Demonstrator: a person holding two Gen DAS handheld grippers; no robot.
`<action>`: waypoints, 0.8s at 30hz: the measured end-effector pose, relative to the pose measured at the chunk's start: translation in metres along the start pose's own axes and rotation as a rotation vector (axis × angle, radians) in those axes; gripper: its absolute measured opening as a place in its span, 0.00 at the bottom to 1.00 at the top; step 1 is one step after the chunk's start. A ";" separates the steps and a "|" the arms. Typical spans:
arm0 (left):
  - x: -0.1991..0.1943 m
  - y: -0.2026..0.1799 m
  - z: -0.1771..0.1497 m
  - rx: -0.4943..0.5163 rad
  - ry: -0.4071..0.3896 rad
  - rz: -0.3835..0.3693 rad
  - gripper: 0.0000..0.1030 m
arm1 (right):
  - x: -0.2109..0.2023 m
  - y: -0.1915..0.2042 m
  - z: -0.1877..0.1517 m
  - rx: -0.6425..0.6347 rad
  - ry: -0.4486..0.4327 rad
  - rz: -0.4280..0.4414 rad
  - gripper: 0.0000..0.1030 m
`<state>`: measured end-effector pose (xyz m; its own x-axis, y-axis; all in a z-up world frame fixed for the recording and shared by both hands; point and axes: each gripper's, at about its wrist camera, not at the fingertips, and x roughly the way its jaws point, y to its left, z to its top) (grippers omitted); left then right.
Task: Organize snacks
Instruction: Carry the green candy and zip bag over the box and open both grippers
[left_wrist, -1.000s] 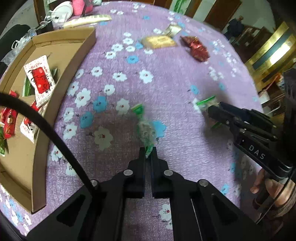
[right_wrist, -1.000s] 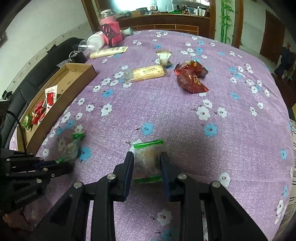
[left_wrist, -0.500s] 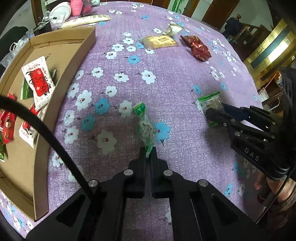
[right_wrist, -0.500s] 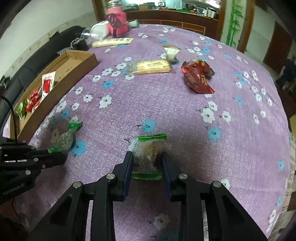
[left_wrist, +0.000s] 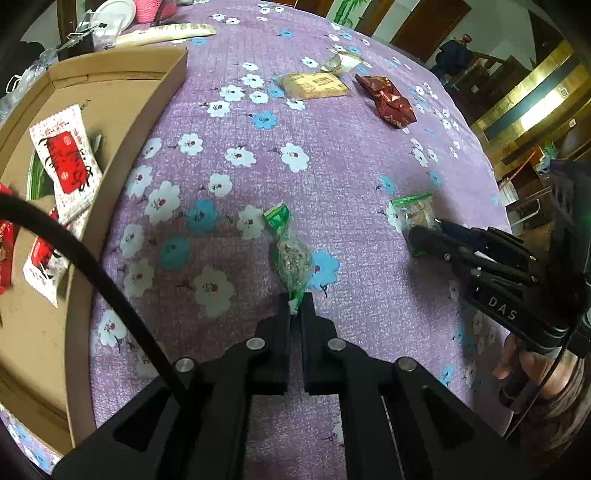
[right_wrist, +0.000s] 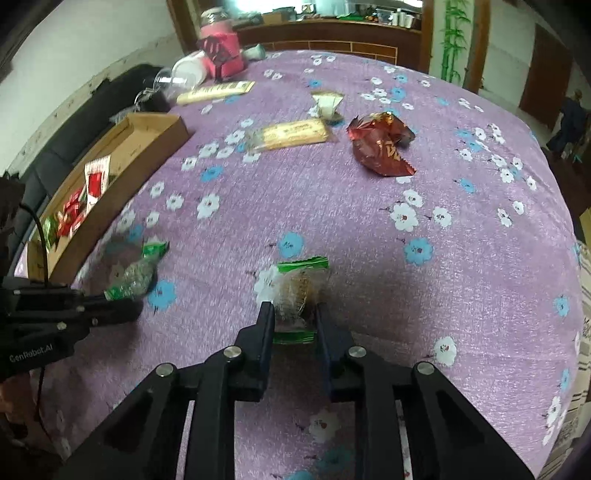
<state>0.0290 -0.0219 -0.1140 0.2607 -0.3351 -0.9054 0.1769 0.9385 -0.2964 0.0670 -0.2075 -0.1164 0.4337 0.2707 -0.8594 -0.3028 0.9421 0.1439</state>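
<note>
Green-ended snack packet (left_wrist: 291, 254) pinched in left tongs (left_wrist: 295, 306); green-striped pouch (right_wrist: 301, 291) clamped between right tongs (right_wrist: 295, 314).

tablecloth (right_wrist: 369, 229) – woven cloth, matt, rough | cardboard box (left_wrist: 122, 110) – plain brown, matt | clear snack packet (right_wrist: 299, 291) – glossy crinkled plastic | red wrapper (right_wrist: 380, 147) – shiny foil | left gripper (left_wrist: 295, 306) – matt black plastic
</note>
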 end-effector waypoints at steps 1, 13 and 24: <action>0.000 -0.001 0.001 0.004 0.001 0.001 0.11 | 0.000 0.000 0.001 0.004 -0.009 -0.002 0.36; 0.001 -0.009 0.023 0.015 -0.036 0.040 0.62 | 0.010 0.010 0.007 -0.071 -0.006 -0.036 0.64; 0.020 -0.029 0.032 0.063 -0.025 0.285 0.20 | 0.007 0.003 0.008 -0.134 -0.008 -0.101 0.29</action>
<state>0.0597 -0.0582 -0.1141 0.3316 -0.0612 -0.9414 0.1518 0.9884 -0.0107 0.0759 -0.2009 -0.1183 0.4746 0.1778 -0.8621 -0.3671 0.9301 -0.0103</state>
